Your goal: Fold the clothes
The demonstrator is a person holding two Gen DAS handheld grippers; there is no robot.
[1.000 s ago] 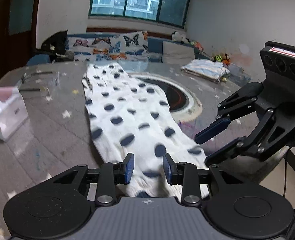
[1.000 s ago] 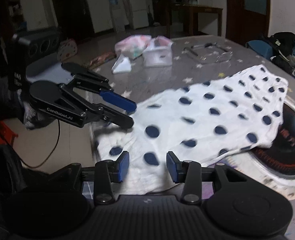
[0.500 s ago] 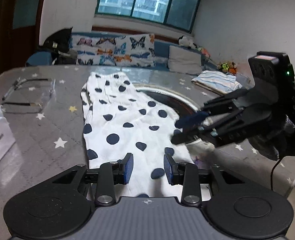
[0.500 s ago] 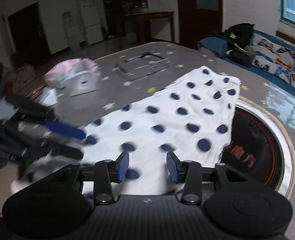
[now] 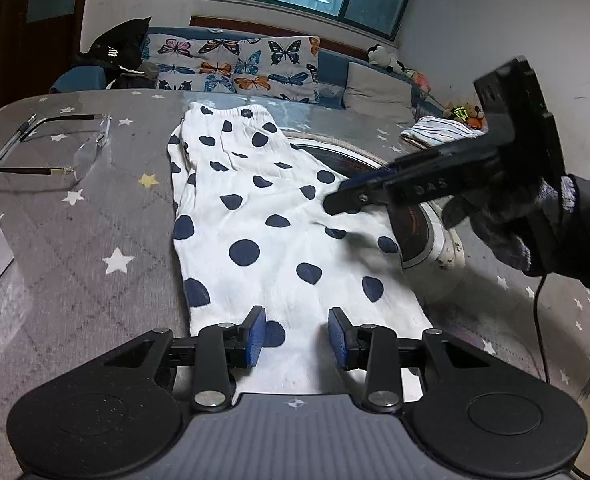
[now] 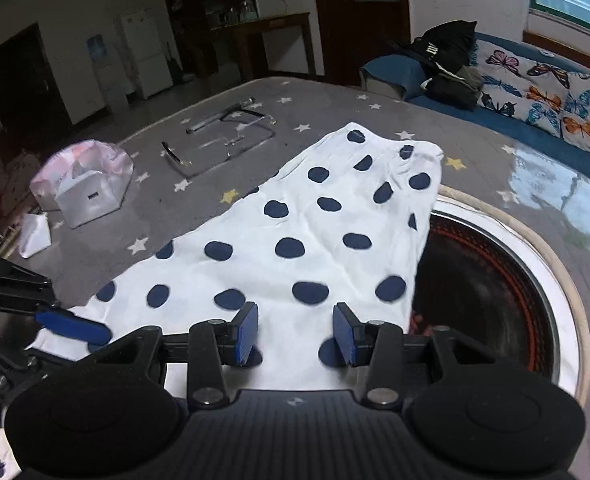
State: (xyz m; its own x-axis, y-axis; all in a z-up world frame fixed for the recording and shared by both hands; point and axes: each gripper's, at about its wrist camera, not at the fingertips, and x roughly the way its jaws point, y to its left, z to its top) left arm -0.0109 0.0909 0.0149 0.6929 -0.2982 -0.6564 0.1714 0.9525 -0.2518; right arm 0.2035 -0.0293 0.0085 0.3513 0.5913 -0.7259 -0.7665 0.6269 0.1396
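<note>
Both hands have swung inward over the polka-dot garment [image 5: 279, 216]. Left gripper [image 5: 297, 332] and right gripper [image 6: 295, 334] hover released, grasping nothing. Garment lies flat on the desk [image 5: 95, 240], not yet folded.

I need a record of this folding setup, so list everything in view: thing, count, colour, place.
polka-dot garment: one, white with navy dots, flat on the table, partly over the round inset
table: one, grey with stars
round inset: one, dark, white-rimmed, in the tabletop
glasses: one, clear with dark arms, far left of table
pen: one, beside glasses
tissue box: one, white and pink, table edge
folded cloth: one, striped, far right
butterfly cushions: several, sofa behind
black bag: one, on sofa
left gripper: jaws open over garment hem
right gripper: jaws open over garment
gloved hand: one, grey
</note>
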